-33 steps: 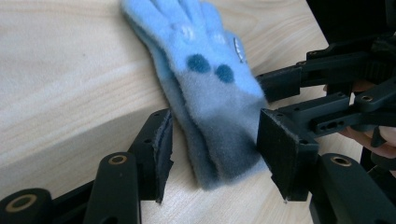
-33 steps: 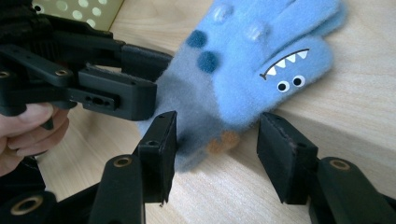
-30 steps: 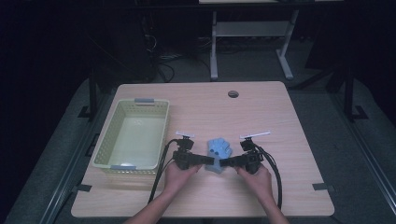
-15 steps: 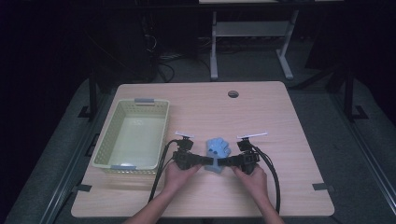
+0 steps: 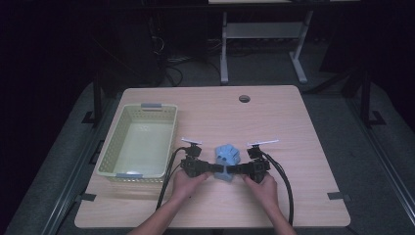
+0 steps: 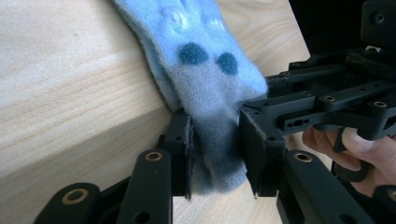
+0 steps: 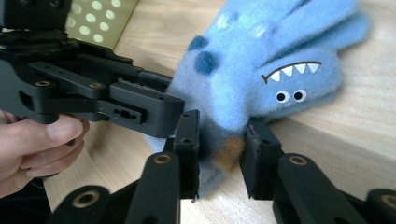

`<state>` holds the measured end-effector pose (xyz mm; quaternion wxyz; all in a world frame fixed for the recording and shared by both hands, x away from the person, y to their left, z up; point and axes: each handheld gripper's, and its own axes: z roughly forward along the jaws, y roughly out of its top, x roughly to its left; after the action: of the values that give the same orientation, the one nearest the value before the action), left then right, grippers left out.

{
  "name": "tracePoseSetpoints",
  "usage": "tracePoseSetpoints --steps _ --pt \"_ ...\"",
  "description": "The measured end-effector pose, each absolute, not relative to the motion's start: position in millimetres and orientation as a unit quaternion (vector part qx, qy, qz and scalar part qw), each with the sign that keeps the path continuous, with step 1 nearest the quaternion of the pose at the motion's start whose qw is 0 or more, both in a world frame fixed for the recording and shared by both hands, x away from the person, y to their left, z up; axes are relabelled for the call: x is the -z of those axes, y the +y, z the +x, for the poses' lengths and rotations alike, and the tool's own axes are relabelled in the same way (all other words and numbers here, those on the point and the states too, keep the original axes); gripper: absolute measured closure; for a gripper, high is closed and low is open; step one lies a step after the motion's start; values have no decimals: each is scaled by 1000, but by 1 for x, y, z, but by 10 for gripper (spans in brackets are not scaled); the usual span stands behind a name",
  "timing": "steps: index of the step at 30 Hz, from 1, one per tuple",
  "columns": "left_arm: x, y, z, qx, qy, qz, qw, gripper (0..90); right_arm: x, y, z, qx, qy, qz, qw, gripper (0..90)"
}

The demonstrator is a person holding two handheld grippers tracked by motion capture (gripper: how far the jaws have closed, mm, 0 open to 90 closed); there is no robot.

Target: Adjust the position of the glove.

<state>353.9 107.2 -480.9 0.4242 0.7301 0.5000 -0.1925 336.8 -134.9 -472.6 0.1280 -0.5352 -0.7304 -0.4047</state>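
Observation:
A fuzzy blue sock point(image 5: 227, 155) with a toothy monster face lies near the table's front edge. Both grippers hold its near end from opposite sides. My left gripper point(image 5: 215, 169) is shut on the sock's point(image 6: 205, 70) grey-blue edge, with the fabric squeezed between its pads point(image 6: 180, 154). My right gripper point(image 5: 235, 170) is shut on the same end of the sock point(image 7: 280, 60), beside an orange patch. In the left gripper view the right gripper point(image 6: 327, 98) shows close by. The left gripper point(image 7: 102, 98) reaches in at the left of the right gripper view.
A pale yellow perforated basket point(image 5: 147, 105) stands at the table's left with nothing visible in it, and its wall point(image 7: 98, 18) appears in the right gripper view. The wooden table point(image 5: 274, 112) has a cable hole point(image 5: 244, 98) at the back. Black cables point(image 5: 286, 191) trail toward the front edge.
The right hand and its gripper have shifted slightly left, closer to the left gripper. The sock stays gripped at both sides and has barely moved.

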Motion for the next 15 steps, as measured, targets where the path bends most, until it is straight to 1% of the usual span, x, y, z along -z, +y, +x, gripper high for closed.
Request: tracePoseSetpoints --steps 5,8,15 --pt "485 110 355 207 501 719 435 688 471 -135 337 410 -731 -532 120 744" --pt "484 108 353 198 500 721 438 695 470 -135 336 411 -731 -531 121 755" --pt "481 105 351 196 493 723 442 702 466 -138 335 411 -737 -525 112 769"
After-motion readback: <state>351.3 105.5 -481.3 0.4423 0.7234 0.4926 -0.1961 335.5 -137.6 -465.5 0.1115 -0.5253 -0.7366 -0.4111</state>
